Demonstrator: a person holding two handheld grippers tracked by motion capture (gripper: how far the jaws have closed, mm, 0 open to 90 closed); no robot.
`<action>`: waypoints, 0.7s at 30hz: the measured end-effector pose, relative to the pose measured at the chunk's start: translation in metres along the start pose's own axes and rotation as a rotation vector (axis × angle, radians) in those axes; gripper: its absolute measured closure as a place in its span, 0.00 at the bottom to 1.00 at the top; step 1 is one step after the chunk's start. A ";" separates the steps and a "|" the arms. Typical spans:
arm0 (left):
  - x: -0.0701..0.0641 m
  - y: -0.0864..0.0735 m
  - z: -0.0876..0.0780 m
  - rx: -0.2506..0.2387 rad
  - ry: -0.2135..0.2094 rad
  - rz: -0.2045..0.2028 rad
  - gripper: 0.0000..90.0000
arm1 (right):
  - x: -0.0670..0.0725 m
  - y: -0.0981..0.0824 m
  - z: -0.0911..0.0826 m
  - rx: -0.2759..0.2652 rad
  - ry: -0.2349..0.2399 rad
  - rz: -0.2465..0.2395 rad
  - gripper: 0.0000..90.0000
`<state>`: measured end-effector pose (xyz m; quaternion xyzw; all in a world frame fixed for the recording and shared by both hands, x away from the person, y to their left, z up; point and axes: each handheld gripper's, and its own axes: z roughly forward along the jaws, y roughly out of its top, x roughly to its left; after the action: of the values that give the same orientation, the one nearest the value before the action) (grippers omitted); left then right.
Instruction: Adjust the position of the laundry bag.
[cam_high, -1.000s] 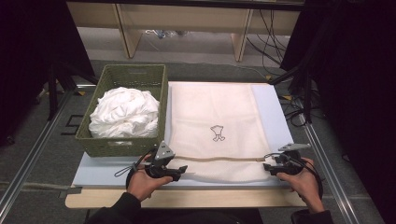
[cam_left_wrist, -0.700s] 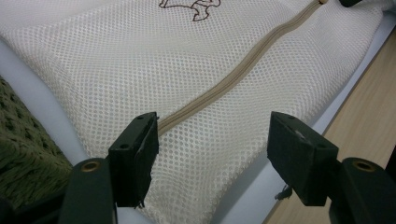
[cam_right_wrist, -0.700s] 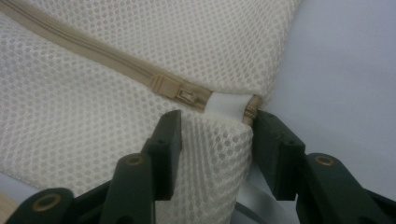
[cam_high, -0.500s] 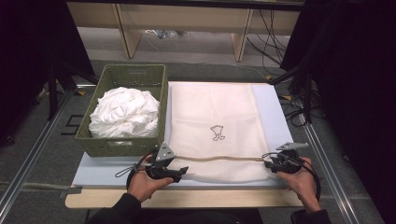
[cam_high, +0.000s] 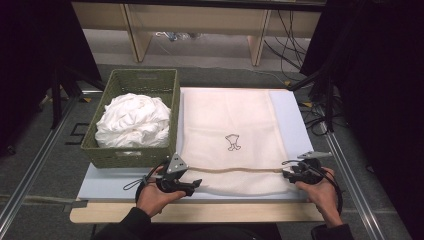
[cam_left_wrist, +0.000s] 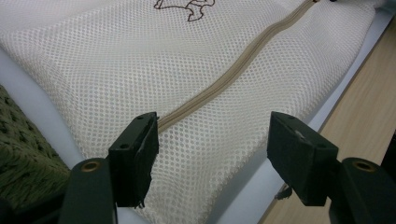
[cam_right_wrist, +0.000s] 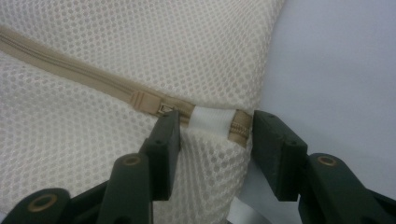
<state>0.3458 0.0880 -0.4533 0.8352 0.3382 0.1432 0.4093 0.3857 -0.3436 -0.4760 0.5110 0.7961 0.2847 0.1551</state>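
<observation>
The mesh laundry bag (cam_high: 231, 135) lies flat on the pale blue mat (cam_high: 295, 125), its closed zipper (cam_high: 240, 169) running across the end nearest the person. It looks light, limp and loosely woven, so it should bunch and slide if tugged in one place; the firm spots are the zipper tape and the small slider (cam_right_wrist: 144, 101) near the bag's right corner. The right gripper (cam_right_wrist: 212, 128) has its jaws parted around the white end tab (cam_right_wrist: 210, 122), the pads not pressing, and they have just been opening again after a quick pinch. The left gripper (cam_left_wrist: 212, 140) hovers with jaws spread over the zipper's other end, nothing clamped. Holding the cloth near the slider while pulling it seems the sensible grip (mesh snags easily on jaw corners). The mat rests on a wooden table (cam_high: 200, 212); a green basket (cam_high: 140, 82) of crumpled white laundry (cam_high: 134, 120) touches the bag's left edge, and cables trail on the floor beyond.
</observation>
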 end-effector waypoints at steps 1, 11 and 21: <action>0.000 0.000 0.000 0.000 0.001 0.001 0.38 | 0.000 0.000 0.001 -0.011 -0.018 -0.011 0.63; 0.000 0.000 0.000 -0.008 -0.005 -0.003 0.38 | 0.002 -0.001 0.001 -0.026 0.057 -0.026 0.90; -0.001 0.001 -0.001 -0.012 -0.011 0.002 0.38 | 0.001 0.001 -0.004 -0.039 0.081 -0.009 0.92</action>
<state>0.3450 0.0878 -0.4516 0.8338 0.3345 0.1411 0.4159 0.3837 -0.3433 -0.4719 0.4925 0.7982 0.3199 0.1341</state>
